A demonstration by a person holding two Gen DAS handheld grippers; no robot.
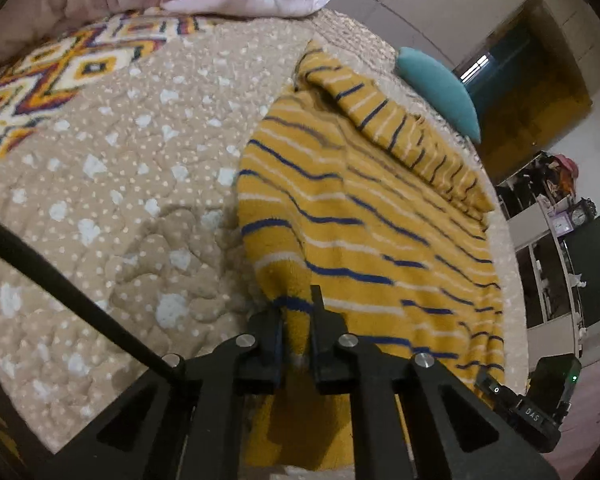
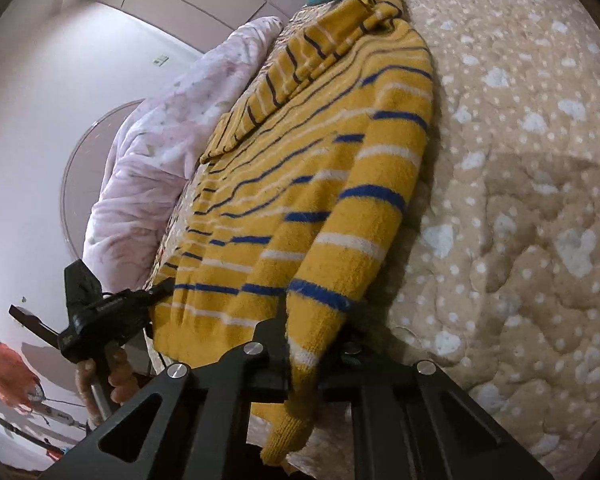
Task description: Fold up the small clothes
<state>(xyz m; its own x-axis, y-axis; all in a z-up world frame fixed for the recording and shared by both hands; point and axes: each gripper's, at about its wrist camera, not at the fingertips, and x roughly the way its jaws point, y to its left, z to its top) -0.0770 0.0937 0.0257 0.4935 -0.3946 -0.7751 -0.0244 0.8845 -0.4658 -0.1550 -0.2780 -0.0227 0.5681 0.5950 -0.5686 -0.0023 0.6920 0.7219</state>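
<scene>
A yellow sweater with blue and white stripes (image 1: 364,208) lies on a beige quilted bedspread (image 1: 120,200). One sleeve is folded across its far part. My left gripper (image 1: 298,312) is shut on the sweater's near hem at its left corner. In the right wrist view the same sweater (image 2: 300,184) stretches away from me. My right gripper (image 2: 300,332) is shut on the sweater's near edge, and a cuffed end hangs down between the fingers. The left gripper also shows in the right wrist view (image 2: 100,312), held by a hand at the sweater's other corner.
A pink crumpled duvet (image 2: 160,152) lies at the head of the bed. A teal cushion (image 1: 440,88) sits past the sweater. A patterned blanket patch (image 1: 60,68) is at far left. Shelves and a wardrobe (image 1: 552,220) stand beyond the bed edge.
</scene>
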